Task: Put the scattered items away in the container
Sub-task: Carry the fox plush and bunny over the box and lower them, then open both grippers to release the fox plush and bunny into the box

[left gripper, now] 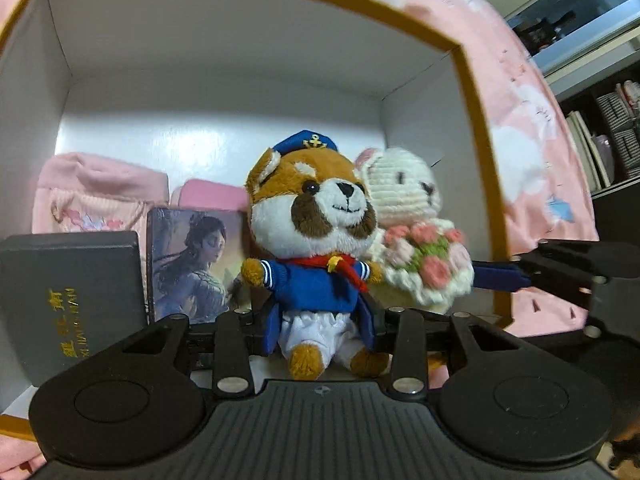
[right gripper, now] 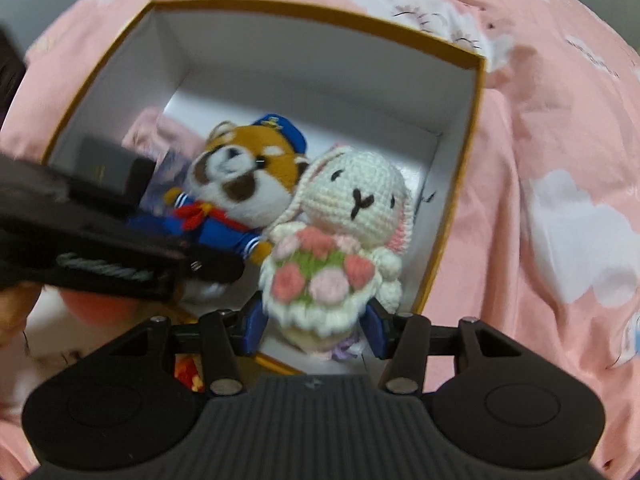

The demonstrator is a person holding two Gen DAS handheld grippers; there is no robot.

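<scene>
Two soft toys hang over the box (left gripper: 476, 128), one in each of your grippers. Your left gripper (left gripper: 320, 320) pinches the sailor fox (left gripper: 316, 240) at its white shorts, a blue pad pressed against each side of its lower body, so the jaws stand fairly narrow around it. Your right gripper (right gripper: 316, 326) clamps the crochet rabbit (right gripper: 344, 240) at the base beneath its bouquet of pink and green flowers, jaws somewhat wider around that skirted bottom.

Taking the box as your landmark: both toys sit inside its opening, below the level of its mustard rim, with the fox toward the middle and the rabbit just beside it on the side nearer the right wall, the two touching shoulder to shoulder. Whether either toy's feet reach the white floor of the box, you cannot tell from these views.

Already inside the box, against its left wall, stands a dark case (left gripper: 72, 296) with gold lettering. Just beside that, toward the fox, stands a picture card (left gripper: 192, 264). Behind both, toward the back wall, lie a pink pouch (left gripper: 100, 192) and another pink thing that is mostly hidden.

The box itself rests on a pink cloth (right gripper: 560, 160) with white cloud shapes, which surrounds it on all visible sides.
</scene>
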